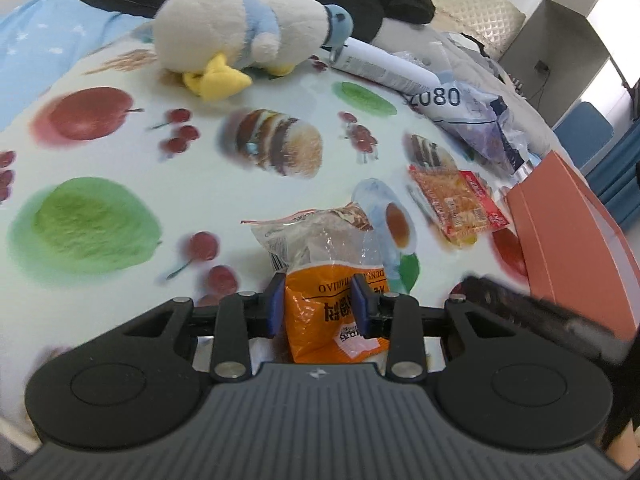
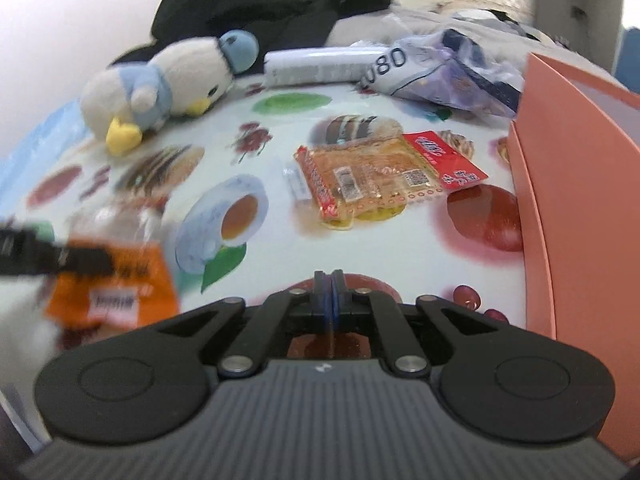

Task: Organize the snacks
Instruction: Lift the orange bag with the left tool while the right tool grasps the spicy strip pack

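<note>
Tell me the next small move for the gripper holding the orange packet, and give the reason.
Probably carry the orange snack packet toward the pink box. The left gripper is already closed on it and it seems lifted off the fruit-print tablecloth, while the box stands open at the table's right edge, a likely place to put snacks.

Snack packet (image 2: 384, 172) on tablecloth (image 2: 280, 152), between plush toy (image 2: 160, 84) and box (image 2: 580, 184)

Two snack packets: orange (image 1: 332, 320), red (image 1: 460, 204). One plush penguin (image 1: 236, 32). One pink box (image 1: 576, 236).
</note>
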